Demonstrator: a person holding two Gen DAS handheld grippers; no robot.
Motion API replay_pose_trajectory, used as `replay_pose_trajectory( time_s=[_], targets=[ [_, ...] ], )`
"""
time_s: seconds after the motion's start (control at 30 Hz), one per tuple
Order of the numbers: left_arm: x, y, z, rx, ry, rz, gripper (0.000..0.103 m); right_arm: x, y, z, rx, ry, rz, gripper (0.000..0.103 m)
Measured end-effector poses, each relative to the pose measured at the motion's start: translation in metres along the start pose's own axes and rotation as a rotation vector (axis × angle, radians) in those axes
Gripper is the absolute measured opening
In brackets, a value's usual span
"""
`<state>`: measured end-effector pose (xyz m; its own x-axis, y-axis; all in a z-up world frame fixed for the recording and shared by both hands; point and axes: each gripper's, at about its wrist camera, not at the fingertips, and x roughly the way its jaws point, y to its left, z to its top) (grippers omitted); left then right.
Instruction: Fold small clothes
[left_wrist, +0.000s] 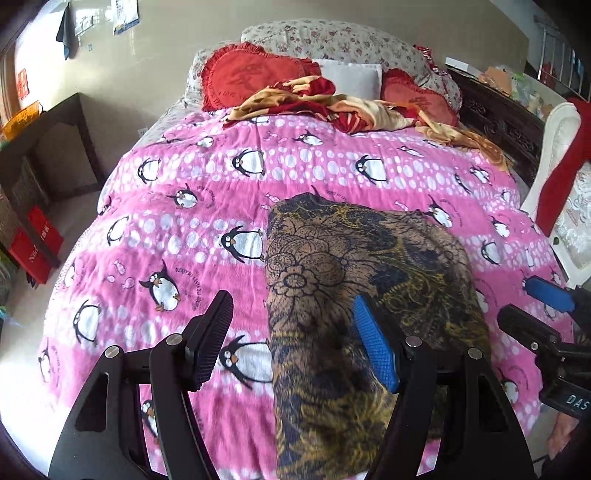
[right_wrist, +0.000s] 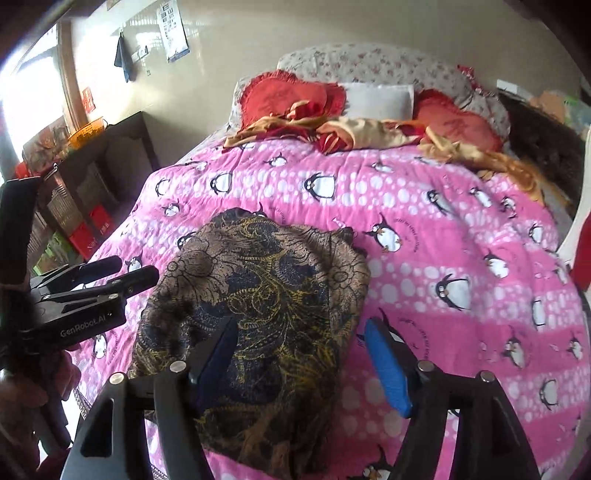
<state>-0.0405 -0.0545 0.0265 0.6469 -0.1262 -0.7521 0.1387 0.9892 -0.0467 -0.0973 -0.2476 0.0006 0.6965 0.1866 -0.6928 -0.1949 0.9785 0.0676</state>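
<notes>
Both tools gape above the folded garment (left_wrist: 365, 295); left tool (left_wrist: 295, 350); right tool (right_wrist: 303, 369).

Left claw (left_wrist: 291, 339) and right claw (right_wrist: 303, 358) both gape wide.

Home bedroom (bed (left_wrist: 207, 229), pillows (left_wrist: 332, 40))

Daylight pours in from a blown-out window (right_wrist: 22, 107) at the upper left, putting glare on the glossy wall (right_wrist: 207, 22). Fisheye bending curves the edges, corners vignette dark, and the whole picture is slightly soft.
</notes>
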Motion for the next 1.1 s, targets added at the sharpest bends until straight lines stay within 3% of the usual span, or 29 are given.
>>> replay_pose_trajectory(
  time_s=[0.2, 0.5, 1.1],
  targets=[
    [-0.026, -0.003, -0.003, 0.038, -0.074, 0.024, 0.068, -0.005, 0.007, -0.002, 0.011, -0.008, -0.032, 0.073],
    [-0.036, 0.006, -0.002, 0.004, -0.101, 0.027, 0.068, -0.006, 0.007, -0.003, 0.055, -0.001, -0.057, 0.075],
    [-0.026, 0.009, -0.001, -0.007, -0.081, 0.036, 0.068, 0.003, 0.011, -0.004, 0.046, 0.024, -0.055, 0.075]
  ],
)
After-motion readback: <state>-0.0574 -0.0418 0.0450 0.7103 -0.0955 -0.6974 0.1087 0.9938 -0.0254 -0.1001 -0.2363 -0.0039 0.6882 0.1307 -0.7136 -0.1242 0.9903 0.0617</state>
